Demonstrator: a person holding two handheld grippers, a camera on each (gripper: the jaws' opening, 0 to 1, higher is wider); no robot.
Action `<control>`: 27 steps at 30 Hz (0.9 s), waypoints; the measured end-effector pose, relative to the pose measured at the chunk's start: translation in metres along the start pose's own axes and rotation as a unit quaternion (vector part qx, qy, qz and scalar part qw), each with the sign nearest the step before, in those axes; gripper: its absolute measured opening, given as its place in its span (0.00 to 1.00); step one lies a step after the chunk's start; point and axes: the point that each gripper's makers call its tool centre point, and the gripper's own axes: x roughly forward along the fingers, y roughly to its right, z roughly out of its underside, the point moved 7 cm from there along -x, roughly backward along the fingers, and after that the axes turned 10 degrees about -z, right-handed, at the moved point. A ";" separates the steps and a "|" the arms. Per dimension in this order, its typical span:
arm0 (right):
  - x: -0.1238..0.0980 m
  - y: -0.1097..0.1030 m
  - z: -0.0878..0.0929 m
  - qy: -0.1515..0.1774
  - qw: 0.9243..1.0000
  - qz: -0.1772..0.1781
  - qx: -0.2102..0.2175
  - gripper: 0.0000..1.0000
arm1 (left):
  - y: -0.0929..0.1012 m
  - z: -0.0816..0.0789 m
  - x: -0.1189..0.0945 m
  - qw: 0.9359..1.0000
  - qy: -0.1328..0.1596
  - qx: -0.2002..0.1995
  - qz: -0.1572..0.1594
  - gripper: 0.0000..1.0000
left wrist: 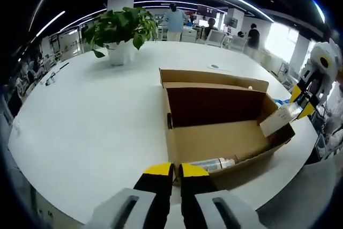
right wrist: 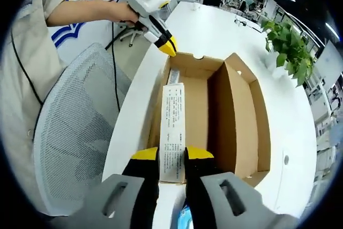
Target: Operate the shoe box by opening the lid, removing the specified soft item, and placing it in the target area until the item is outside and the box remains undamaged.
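An open brown shoe box [left wrist: 214, 143] [right wrist: 236, 116] lies on the white table [left wrist: 96, 122], its lid [left wrist: 214, 78] folded back. My right gripper [right wrist: 172, 156] is shut on a long white printed carton [right wrist: 172, 127] and holds it over the box's near edge. The same carton [left wrist: 280, 119] hangs at the box's right corner from that gripper [left wrist: 304, 100]. A small clear bottle [left wrist: 213, 163] lies on the box floor. My left gripper [left wrist: 174, 171] hovers at the box's near wall, jaws together with nothing between them. A person's hand holds it [right wrist: 167, 44] at the box's far end.
A potted green plant [left wrist: 120, 28] [right wrist: 289, 46] stands further along the table. A grey mesh chair [right wrist: 80, 132] sits beside the table edge, next to the person's sleeve [right wrist: 27, 52]. People [left wrist: 174, 19] stand at desks in the background.
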 end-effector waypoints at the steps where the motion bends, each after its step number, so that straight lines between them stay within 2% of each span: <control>1: -0.002 -0.001 0.000 0.001 1.000 0.001 -0.001 0.15 | 0.000 0.000 0.000 1.000 0.000 0.001 0.000 0.04; 13: -0.042 -0.005 0.006 0.003 1.000 0.021 -0.013 0.15 | 0.001 0.000 -0.001 1.000 -0.005 -0.002 -0.001 0.04; 27: -0.088 -0.003 0.037 -0.002 0.999 0.047 -0.004 0.15 | 0.003 -0.001 -0.002 1.000 -0.012 0.001 -0.001 0.04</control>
